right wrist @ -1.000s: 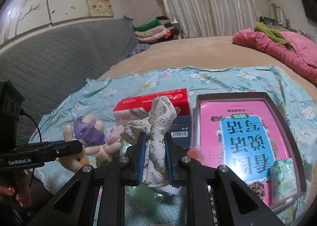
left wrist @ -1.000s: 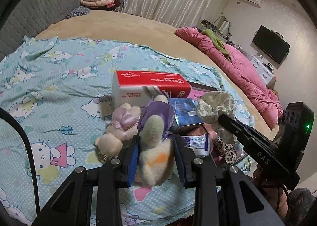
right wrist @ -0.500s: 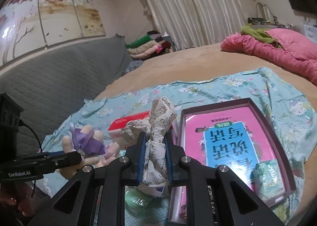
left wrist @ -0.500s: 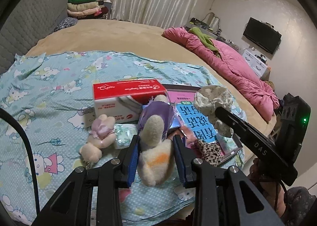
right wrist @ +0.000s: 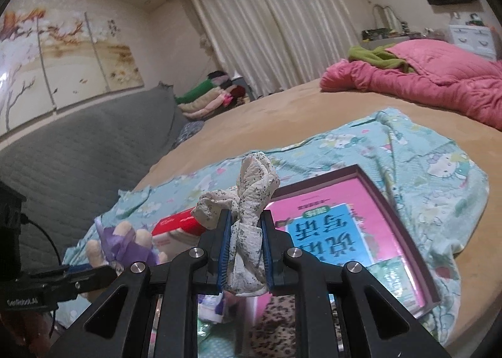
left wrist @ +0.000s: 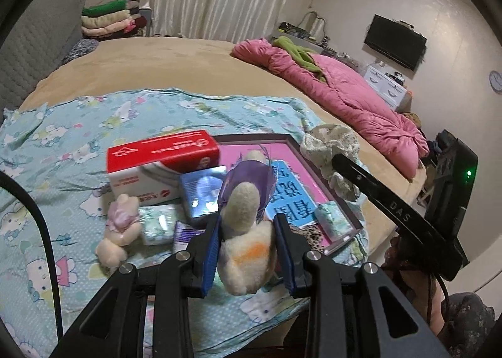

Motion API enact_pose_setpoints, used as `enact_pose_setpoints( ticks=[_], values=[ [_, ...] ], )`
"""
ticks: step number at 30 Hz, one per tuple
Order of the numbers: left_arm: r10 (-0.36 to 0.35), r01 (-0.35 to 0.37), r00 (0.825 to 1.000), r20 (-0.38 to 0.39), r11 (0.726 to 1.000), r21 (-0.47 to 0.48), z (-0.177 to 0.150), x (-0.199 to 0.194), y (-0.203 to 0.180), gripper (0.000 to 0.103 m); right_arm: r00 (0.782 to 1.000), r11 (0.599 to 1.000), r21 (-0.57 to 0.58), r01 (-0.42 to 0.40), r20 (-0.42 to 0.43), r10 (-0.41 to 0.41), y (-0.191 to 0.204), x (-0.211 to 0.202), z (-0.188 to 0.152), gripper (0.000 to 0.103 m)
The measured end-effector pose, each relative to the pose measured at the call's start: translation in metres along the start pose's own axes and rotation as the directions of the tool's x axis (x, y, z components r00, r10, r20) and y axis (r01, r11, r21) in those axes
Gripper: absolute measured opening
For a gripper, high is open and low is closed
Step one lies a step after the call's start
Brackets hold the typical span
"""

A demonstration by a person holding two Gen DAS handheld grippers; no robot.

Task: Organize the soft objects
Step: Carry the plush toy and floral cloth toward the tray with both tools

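My left gripper (left wrist: 248, 232) is shut on a cream plush toy with a purple bow (left wrist: 246, 232), held up over the cat-print sheet (left wrist: 62, 144). That same plush toy (right wrist: 125, 242) shows at the lower left of the right wrist view. My right gripper (right wrist: 244, 235) is shut on a speckled white cloth (right wrist: 251, 201), which also appears as a bundle (left wrist: 329, 151) at the right of the left wrist view. A second small plush with a pink bow (left wrist: 120, 226) lies on the sheet below.
On the sheet lie a red-and-white tissue box (left wrist: 163, 166), a blue box (left wrist: 200, 195), small wrapped packs (left wrist: 157, 226), a leopard-print cloth (left wrist: 309, 235) and a pink book in a dark tray (right wrist: 345, 232). A pink quilt (left wrist: 345, 100) lies across the bed; folded clothes (left wrist: 109, 17) are stacked behind.
Both grippers rose and drew back from the pile with their loads. The objects on the sheet look lower and farther, and more of the room shows.
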State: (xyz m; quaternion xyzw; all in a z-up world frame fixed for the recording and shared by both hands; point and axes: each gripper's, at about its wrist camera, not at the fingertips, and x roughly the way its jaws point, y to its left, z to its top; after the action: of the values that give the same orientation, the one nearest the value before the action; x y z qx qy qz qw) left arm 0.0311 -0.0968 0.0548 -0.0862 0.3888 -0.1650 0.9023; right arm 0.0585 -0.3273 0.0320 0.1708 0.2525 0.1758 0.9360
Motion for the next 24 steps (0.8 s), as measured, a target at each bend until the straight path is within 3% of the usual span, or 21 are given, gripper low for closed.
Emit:
enact_pose_setpoints(
  ticks=[12, 24],
  values=[
    [-0.081, 0.086, 0.994, -0.068, 0.992, 0.089, -0.005, 0.032, -0.052, 0.034, 0.998, 0.995, 0.087, 0.052, 0.039, -0.055, -0.035, -0.015, 0.007, 0.018],
    [-0.128, 0.155, 0.967, -0.219, 0.982, 0.107, -0.028, 0.090, -0.082, 0.034, 0.993, 0.979, 0.181, 0.097, 0.046, -0.107, -0.069, -0.023, 0.007, 0.018]
  ],
)
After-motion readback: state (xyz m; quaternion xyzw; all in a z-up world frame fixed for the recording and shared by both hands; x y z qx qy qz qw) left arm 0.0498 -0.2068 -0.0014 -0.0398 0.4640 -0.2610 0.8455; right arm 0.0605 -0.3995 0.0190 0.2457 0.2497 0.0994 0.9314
